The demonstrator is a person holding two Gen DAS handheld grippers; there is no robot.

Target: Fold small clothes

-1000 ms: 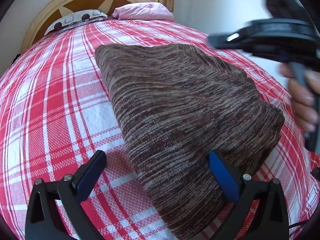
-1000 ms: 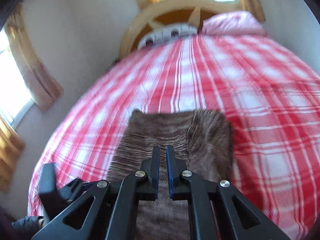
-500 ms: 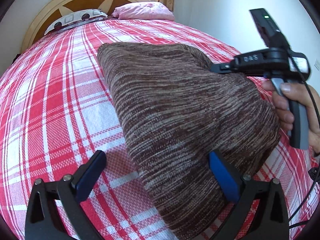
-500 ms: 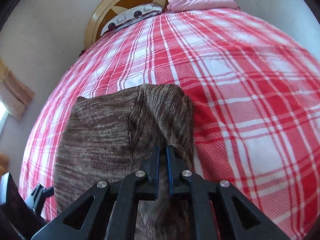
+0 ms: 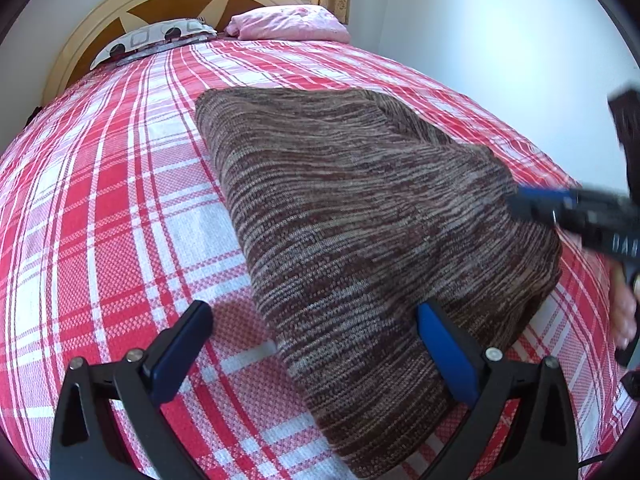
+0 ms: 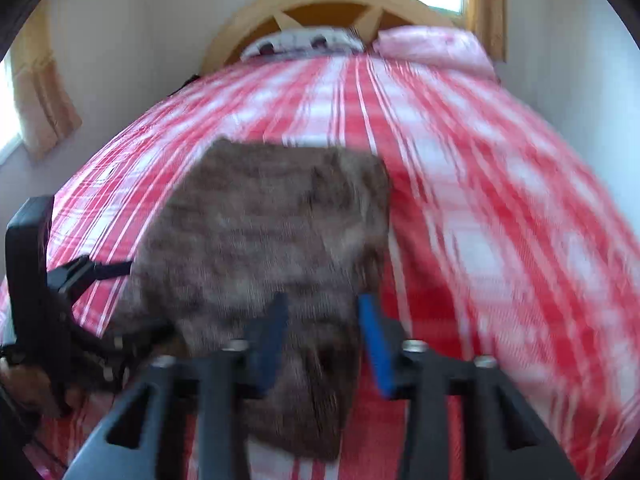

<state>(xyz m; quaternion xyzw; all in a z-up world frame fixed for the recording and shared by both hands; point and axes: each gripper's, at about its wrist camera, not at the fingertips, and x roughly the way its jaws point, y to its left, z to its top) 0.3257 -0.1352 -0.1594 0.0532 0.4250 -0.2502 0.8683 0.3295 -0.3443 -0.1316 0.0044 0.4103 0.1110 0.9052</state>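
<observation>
A brown striped knit garment (image 5: pixel 360 216) lies folded on the red and white checked bedspread (image 5: pixel 100 200). My left gripper (image 5: pixel 316 344) is open and low over the garment's near left edge, its right finger resting against the knit. My right gripper (image 6: pixel 324 332) is open above the garment (image 6: pixel 260 240), its near right part between the fingers; this view is blurred. In the left wrist view the right gripper (image 5: pixel 532 200) shows at the garment's right edge. In the right wrist view the left gripper (image 6: pixel 116 270) shows at the garment's left side.
A wooden headboard (image 5: pixel 132 12), a patterned pillow (image 5: pixel 156 38) and a pink pillow (image 5: pixel 288 24) are at the far end. A white wall (image 5: pixel 500 40) runs along the bed's right side. Curtained windows (image 6: pixel 40 100) are on the left wall and behind the headboard.
My right gripper has opened and let go of the garment's folded right part, which now lies flat. It has pulled back towards the near right edge. My left gripper has stayed put.
</observation>
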